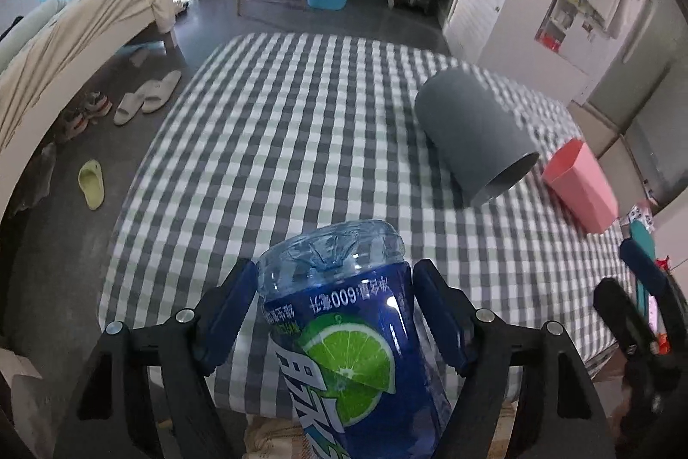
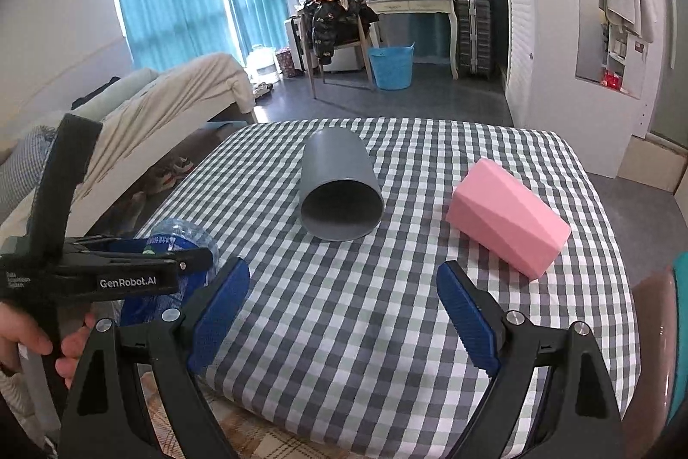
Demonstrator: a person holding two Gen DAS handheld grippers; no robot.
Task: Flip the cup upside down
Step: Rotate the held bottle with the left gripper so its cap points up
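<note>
A grey cup (image 2: 339, 186) lies on its side on the checked tablecloth (image 2: 387, 308), mouth towards me; it also shows in the left wrist view (image 1: 473, 132). A pink faceted cup (image 2: 507, 216) lies on its side to its right, also seen in the left wrist view (image 1: 580, 186). My left gripper (image 1: 335, 304) is shut on a blue plastic bottle (image 1: 344, 330) with a lime label, held bottom-forward at the table's near left edge. The bottle shows in the right wrist view (image 2: 185, 239) too. My right gripper (image 2: 344, 308) is open and empty above the near table, short of both cups.
A bed (image 2: 150, 115) stands left of the table, with slippers (image 1: 146, 97) and shoes on the floor. A chair with clothes (image 2: 335, 24), a blue basket (image 2: 391, 65) and a desk (image 2: 413, 5) stand at the far wall. White cabinets (image 2: 559, 29) line the right.
</note>
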